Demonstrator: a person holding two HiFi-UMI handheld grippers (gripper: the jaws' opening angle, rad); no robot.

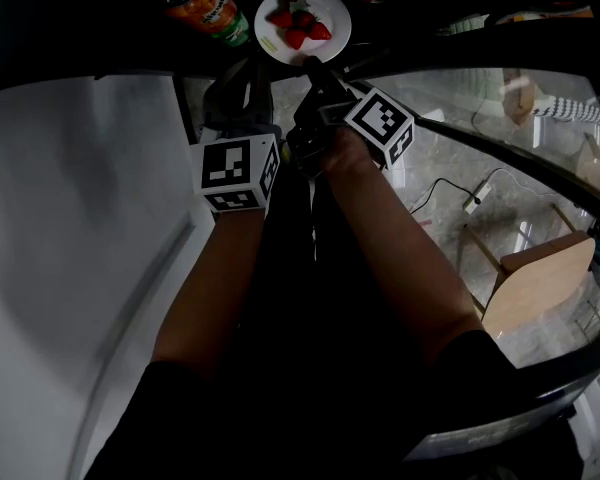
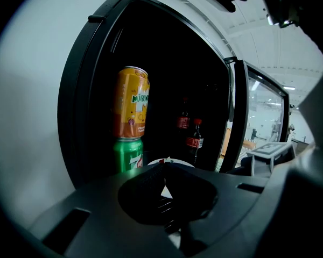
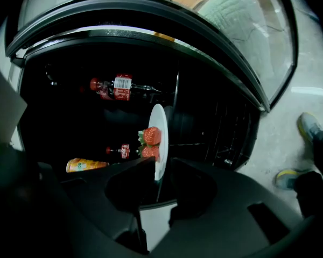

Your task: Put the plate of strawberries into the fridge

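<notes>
A white plate [image 1: 330,30] with several red strawberries [image 1: 298,23] is just inside the dark fridge opening [image 1: 100,18]. My right gripper [image 1: 313,65] is shut on the plate's near rim. In the right gripper view the plate [image 3: 160,123] shows edge-on between the jaws, with the strawberries [image 3: 151,137] on its left face. My left gripper [image 1: 248,80] is to the left of the plate, its jaws together and holding nothing. In the left gripper view its tips [image 2: 162,165] meet below a sliver of the plate's rim [image 2: 172,160].
An orange can [image 2: 131,102] stands on a green can [image 2: 128,155] at the fridge's left. Cola bottles [image 2: 194,138] stand further in. The open glass door [image 1: 500,118] is at the right. A wooden stool [image 1: 535,283] and cables lie on the floor.
</notes>
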